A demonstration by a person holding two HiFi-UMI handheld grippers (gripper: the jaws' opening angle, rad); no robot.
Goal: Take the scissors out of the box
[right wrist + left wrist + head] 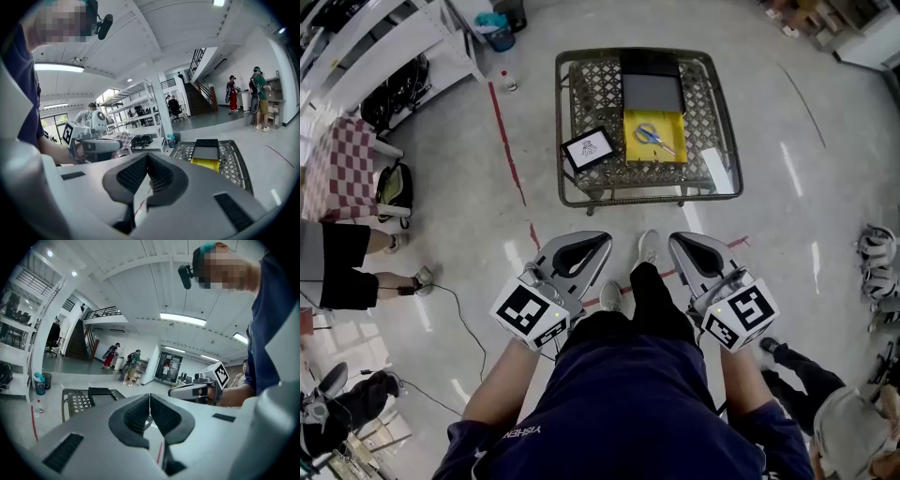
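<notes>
The scissors (654, 135), with blue handles, lie in an open yellow box (672, 150) on a glass-topped lattice table (727, 155). The box's black lid (650, 86) stands open behind it. Both grippers are held level over the floor in front of the table, well short of it. My left gripper (604, 237) is shut with nothing in it, and its jaws meet in the left gripper view (149, 397). My right gripper (674, 238) is shut and empty too (146, 157). The right gripper view shows the yellow box (205, 164) ahead; the scissors cannot be made out there.
A framed marker card (589, 147) lies on the table left of the box. A red tape line (508, 145) crosses the floor. A checked cloth (337, 169), a bag (394, 187) and a seated person (337, 267) are at left. Another person (839, 412) crouches at lower right.
</notes>
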